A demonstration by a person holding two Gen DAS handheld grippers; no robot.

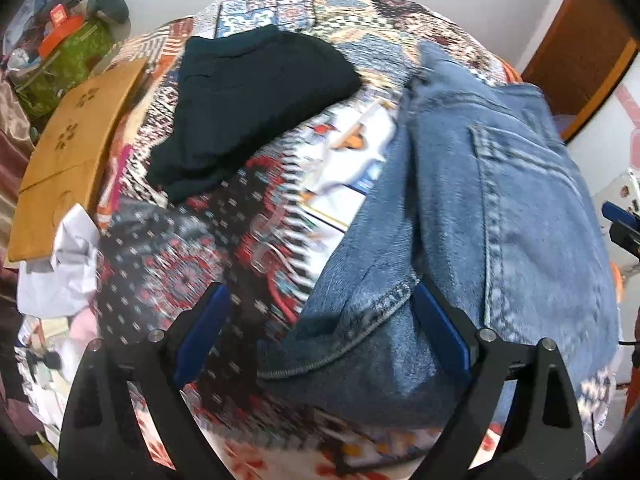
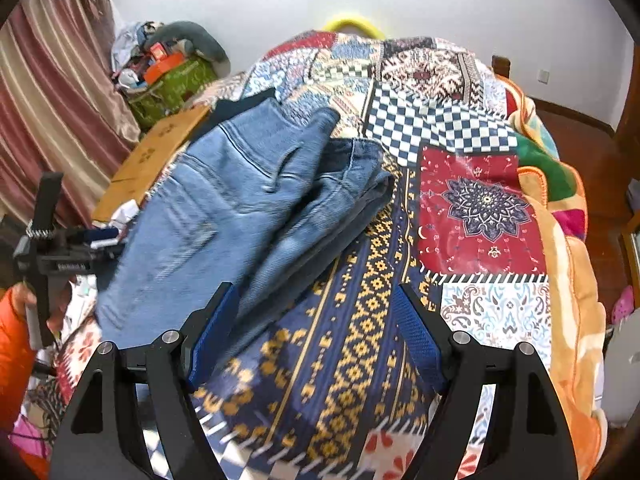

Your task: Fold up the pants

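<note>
Blue jeans (image 1: 480, 216) lie folded in a thick stack on the patchwork bedspread (image 1: 248, 248). In the right wrist view the jeans (image 2: 240, 208) lie left of centre. My left gripper (image 1: 320, 320) is open, its jaws wide apart over the jeans' near corner and hem, holding nothing. My right gripper (image 2: 316, 320) is open and empty above the bedspread (image 2: 360, 320), just right of the jeans' near edge. The left gripper also shows in the right wrist view (image 2: 100, 240), at the jeans' left side.
A folded black garment (image 1: 248, 100) lies on the bed beyond the jeans. A wooden board (image 1: 72, 152) and crumpled white paper (image 1: 64, 264) sit at the bed's left edge. A cluttered green bin (image 2: 172, 84) and a curtain (image 2: 52, 112) stand to the left. An orange blanket (image 2: 568, 280) borders the right side.
</note>
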